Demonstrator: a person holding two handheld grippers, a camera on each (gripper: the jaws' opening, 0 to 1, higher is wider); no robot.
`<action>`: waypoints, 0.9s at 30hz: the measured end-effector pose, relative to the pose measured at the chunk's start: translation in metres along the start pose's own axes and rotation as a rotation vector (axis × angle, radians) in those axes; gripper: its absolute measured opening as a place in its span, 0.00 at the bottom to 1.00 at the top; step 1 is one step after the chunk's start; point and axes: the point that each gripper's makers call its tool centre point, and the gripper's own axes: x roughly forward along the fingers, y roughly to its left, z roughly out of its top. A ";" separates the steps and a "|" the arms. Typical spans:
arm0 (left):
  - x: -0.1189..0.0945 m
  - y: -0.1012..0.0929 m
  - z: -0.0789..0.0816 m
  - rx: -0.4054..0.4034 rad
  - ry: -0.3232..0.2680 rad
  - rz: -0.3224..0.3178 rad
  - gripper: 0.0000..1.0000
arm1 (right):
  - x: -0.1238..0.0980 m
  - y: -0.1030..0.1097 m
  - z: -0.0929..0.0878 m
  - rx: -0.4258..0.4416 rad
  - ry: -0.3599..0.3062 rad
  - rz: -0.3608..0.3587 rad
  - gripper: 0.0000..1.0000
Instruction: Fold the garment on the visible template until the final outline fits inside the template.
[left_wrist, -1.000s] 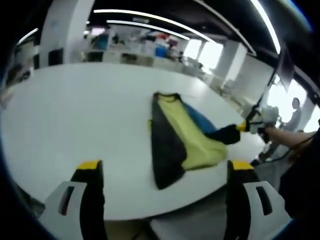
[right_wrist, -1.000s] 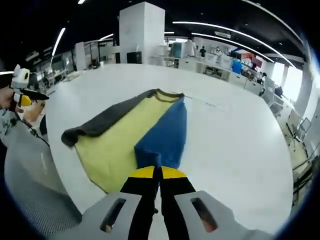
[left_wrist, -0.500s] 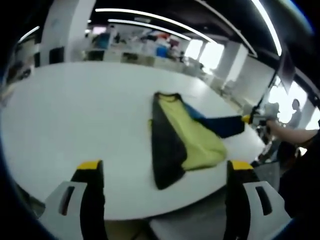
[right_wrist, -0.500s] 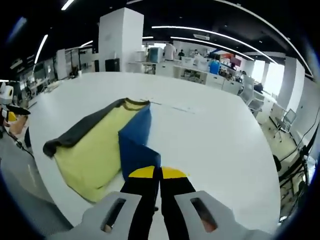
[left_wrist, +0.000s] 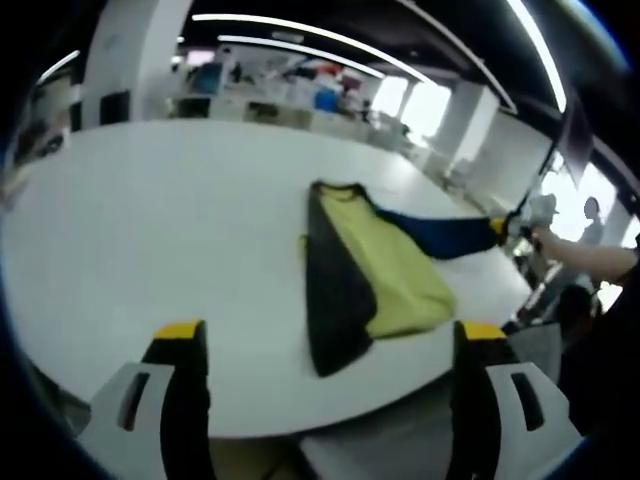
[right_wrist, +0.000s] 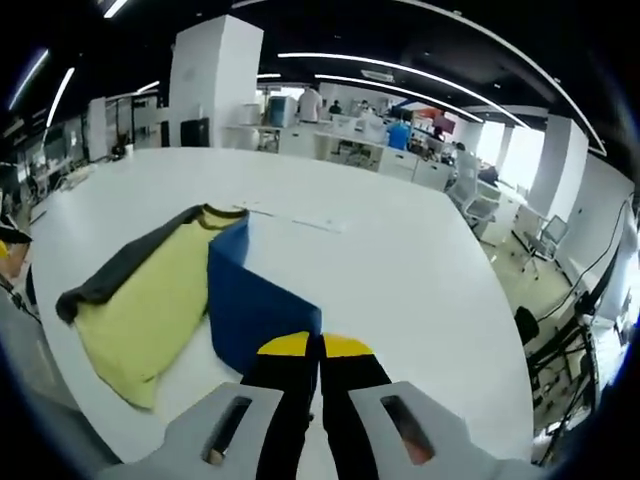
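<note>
- Blue cloth is what the right gripper (right_wrist: 320, 345) holds — its jaws are closed tight on the edge of the garment's blue panel (right_wrist: 250, 305), lifted and drawn out away from the rest.
- Yellow and black, the garment (left_wrist: 365, 270) lies flat on the white table (left_wrist: 150, 230), towards its right side in the left gripper view, where the right gripper (left_wrist: 497, 228) pulls the blue part out taut.
- Left gripper (left_wrist: 325, 345) hangs near the table's near edge, jaws spread wide with nothing between them.
- Step in hand, I judge: unfolding or re-laying the blue side. Next it must be carried over the yellow body and laid down smooth — I cannot make out any template outline.
- Room: open office, ceiling light strips, a white pillar (right_wrist: 205, 85), desks and people far off.
</note>
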 end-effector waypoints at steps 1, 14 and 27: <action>0.000 0.000 0.000 -0.003 0.001 0.001 0.97 | 0.000 -0.003 -0.001 0.002 0.003 -0.005 0.03; 0.000 0.001 -0.005 -0.011 0.015 0.007 0.97 | 0.004 -0.030 -0.019 0.004 0.061 -0.048 0.03; 0.005 -0.001 -0.007 -0.008 0.038 0.007 0.97 | 0.005 -0.055 -0.034 0.038 0.091 -0.086 0.03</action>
